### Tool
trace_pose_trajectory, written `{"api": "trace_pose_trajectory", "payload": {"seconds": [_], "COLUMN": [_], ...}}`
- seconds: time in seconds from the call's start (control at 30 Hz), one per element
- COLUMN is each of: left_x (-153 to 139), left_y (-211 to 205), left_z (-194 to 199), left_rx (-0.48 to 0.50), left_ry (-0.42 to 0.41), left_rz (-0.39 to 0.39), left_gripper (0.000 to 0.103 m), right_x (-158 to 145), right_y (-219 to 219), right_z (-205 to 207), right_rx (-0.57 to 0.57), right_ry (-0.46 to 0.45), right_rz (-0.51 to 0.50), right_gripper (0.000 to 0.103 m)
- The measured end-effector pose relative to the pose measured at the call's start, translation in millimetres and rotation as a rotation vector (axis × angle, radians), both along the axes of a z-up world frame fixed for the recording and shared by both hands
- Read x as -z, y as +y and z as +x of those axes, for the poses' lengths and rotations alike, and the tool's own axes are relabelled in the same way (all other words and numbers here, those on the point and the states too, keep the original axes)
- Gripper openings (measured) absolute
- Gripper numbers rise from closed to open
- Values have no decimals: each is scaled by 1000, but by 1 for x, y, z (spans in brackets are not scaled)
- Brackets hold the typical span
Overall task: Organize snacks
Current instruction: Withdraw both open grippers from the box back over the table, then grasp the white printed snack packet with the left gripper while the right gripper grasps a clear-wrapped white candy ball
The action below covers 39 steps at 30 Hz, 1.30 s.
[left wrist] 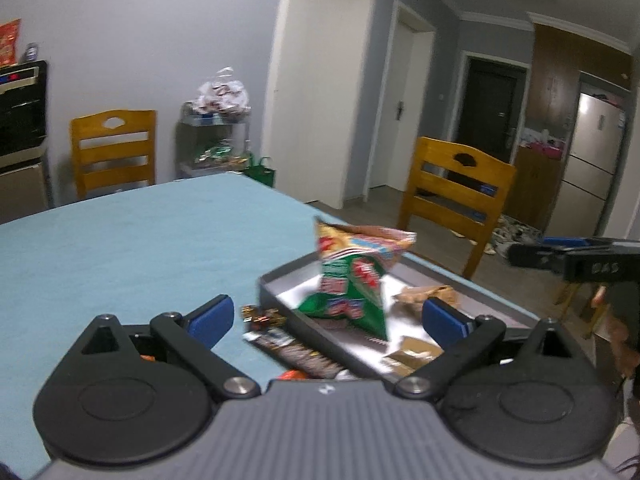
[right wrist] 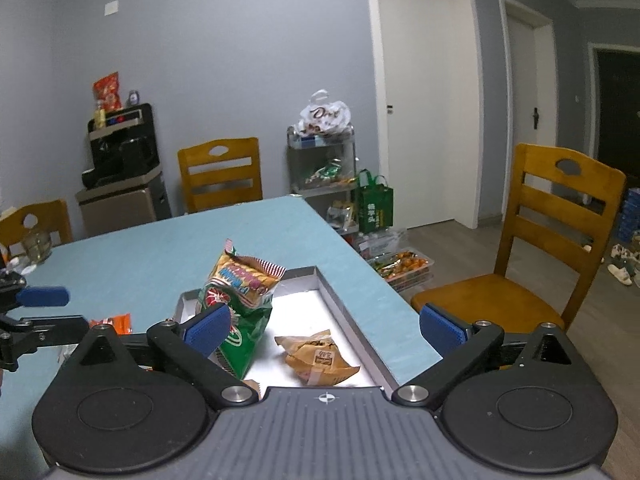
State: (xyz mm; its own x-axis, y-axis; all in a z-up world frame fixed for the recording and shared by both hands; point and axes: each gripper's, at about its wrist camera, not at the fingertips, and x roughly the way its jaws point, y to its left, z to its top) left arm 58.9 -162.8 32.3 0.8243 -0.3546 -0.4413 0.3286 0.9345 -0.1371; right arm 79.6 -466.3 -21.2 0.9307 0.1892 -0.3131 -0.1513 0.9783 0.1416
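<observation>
Green snack bag (right wrist: 240,320) standing upright in the grey tray (right wrist: 348,320) on my blue table (right wrist: 160,248), brown wrapped pastry (right wrist: 320,356) lying beside it, my right claw (right wrist: 324,328) spread wide and empty, my left claw (left wrist: 326,316) wide too, gripping nothing.

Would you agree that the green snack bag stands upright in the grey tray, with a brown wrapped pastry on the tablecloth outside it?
Not quite: the right wrist view shows the brown wrapped pastry inside the grey tray, beside the upright green snack bag.
</observation>
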Motion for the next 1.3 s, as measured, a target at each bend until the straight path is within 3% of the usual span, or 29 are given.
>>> {"api": "trace_pose_trajectory", "payload": {"seconds": [0.33,0.67,0.9,1.1,1.3], "left_x": [10,25,50,31,39], "left_y": [61,106,106,95,83], "left_z": [-1,-13,-9,21,46], "left_rx": [-170,-285,-333,-256,-314], "left_ry": [32,54,102,82,95], "left_rz": [-23,-5,97,122,201], "left_gripper": [101,101,101,101,101], "right_x": [-2,-2,6,12,21], "right_y": [-3,28,68,110,148], "right_z": [9,12,11,5,-2], "right_rx": [7,-63,-200,-312,-413], "right_ry": [29,51,90,117,141], "right_rz": [75,41,-25,-88,-143], "right_gripper": [103,103,103,103,103]}}
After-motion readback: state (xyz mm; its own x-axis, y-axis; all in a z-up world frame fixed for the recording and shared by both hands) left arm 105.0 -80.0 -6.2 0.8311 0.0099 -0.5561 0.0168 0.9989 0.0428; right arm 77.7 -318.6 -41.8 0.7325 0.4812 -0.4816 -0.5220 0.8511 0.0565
